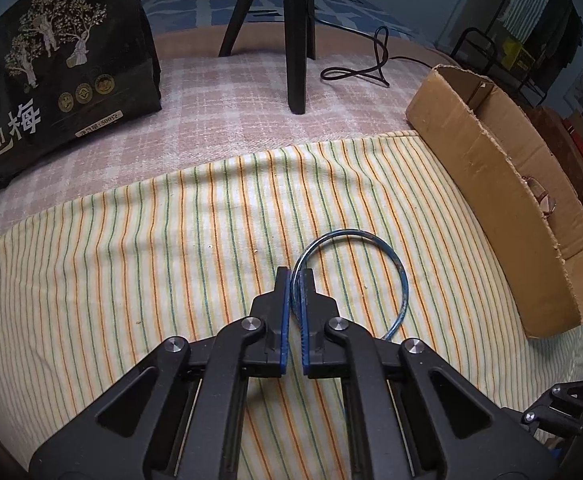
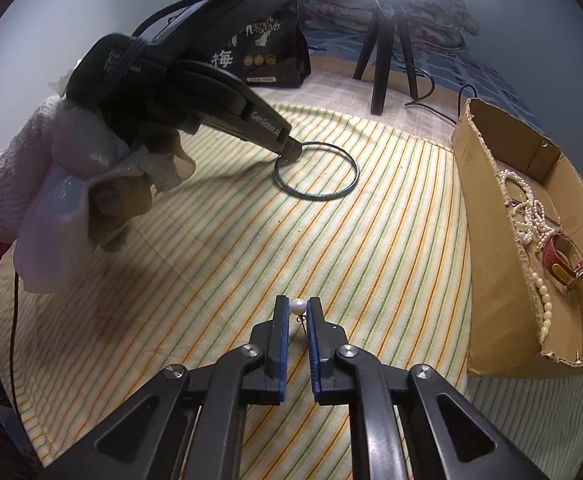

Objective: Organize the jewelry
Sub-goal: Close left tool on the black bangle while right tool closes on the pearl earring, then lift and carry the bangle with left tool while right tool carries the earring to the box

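Striped cloth [image 1: 131, 264] bears left jaws clamping a blue bangle [image 1: 391, 264], right jaws pinching a pearl earring [image 2: 298, 306].

From my right wrist view, the striped cloth [image 2: 219, 248] lies open from 10 to 12 o'clock, bounded by the cardboard box [image 2: 491, 264] wall at 2 o'clock, the tripod [image 2: 383, 60] at 12 and the black bag [image 2: 275, 48] at 11.
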